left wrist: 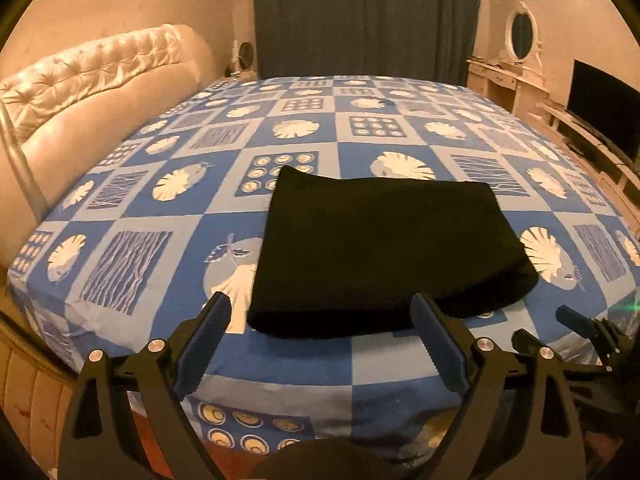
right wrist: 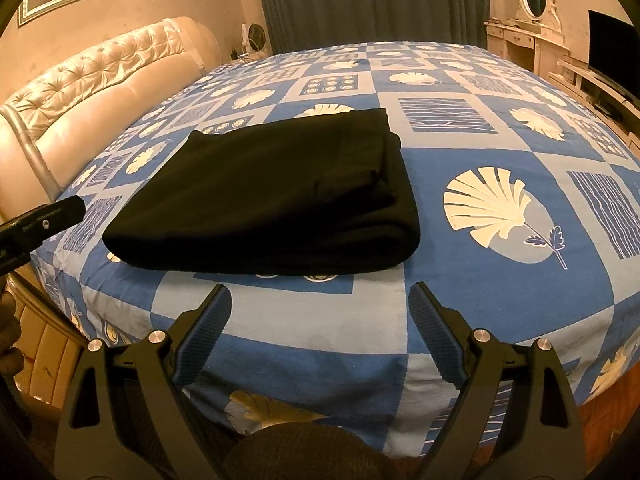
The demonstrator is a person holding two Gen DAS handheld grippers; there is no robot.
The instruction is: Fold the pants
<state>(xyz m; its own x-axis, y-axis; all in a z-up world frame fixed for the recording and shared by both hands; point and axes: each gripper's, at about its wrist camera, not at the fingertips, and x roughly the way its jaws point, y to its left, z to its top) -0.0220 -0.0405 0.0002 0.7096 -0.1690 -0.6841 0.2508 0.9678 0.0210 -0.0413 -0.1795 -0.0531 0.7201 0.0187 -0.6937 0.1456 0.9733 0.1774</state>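
Black pants [left wrist: 384,252] lay folded on the bed [left wrist: 280,364]; both grippers [left wrist: 322,332] [right wrist: 320,320] gaped wide, holding nothing; a stray brush could likely rumple the stacked layers.

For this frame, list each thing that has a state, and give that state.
pants: folded into a compact stack, lying flat on the bed, nothing holding them
left gripper: open, empty, just short of the pants
right gripper: open, empty, clear of the pants
curtain: drawn shut
TV: screen dark

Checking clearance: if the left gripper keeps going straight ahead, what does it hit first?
Probably the pants: the open left gripper points at their near edge on the bed. Its height is unclear.
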